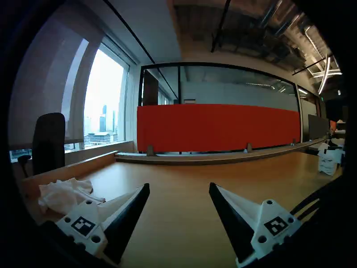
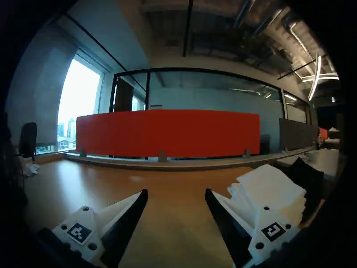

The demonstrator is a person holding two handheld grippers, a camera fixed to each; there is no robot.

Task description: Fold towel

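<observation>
A crumpled white towel (image 1: 64,194) lies on the wooden table at the near left of the left gripper view, just beside my left gripper's left finger. My left gripper (image 1: 178,196) is open with nothing between its fingers, low over the table. In the right gripper view the same crumpled towel (image 2: 31,169) shows small at the far left. My right gripper (image 2: 175,201) is open and holds nothing. A stack of folded white towels (image 2: 270,190) sits just right of its right finger; the same stack (image 1: 329,160) appears at the right edge of the left gripper view.
The wooden table (image 1: 187,178) runs back to a red divider panel (image 1: 218,127) with a glass wall behind. A black office chair (image 1: 48,140) stands at the left by the window. A dark object (image 2: 305,176) lies behind the folded stack.
</observation>
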